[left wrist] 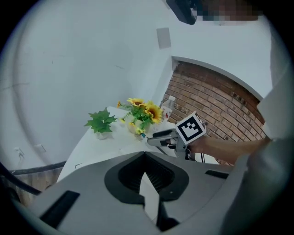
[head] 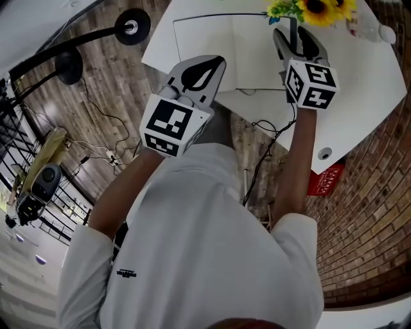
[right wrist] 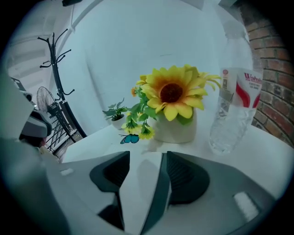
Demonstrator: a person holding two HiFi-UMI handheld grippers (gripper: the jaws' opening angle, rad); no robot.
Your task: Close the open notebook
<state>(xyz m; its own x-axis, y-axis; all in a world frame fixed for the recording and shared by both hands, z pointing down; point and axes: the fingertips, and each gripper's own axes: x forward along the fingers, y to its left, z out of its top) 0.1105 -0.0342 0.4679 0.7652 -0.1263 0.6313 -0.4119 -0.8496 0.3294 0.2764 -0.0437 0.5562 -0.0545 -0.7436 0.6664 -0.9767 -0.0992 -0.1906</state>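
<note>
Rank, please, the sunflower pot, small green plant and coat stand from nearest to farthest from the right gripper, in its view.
1. sunflower pot, just ahead, centre.
2. small green plant, farther back, left.
3. coat stand, beyond the table, far left.

White T-shirt [head: 192, 257], small dark logo [head: 126, 274]; grey left hand-held gripper [head: 218, 62] and right hand-held gripper [head: 295, 35], black-and-white marker cubes [head: 168, 125].

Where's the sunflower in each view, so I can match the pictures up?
Head view: sunflower at the top edge, right of centre.
Left gripper view: small, near the centre.
Right gripper view: large, just above the centre.
Shared landmark: the clear bottle, just right of the sunflower in every view.
</note>
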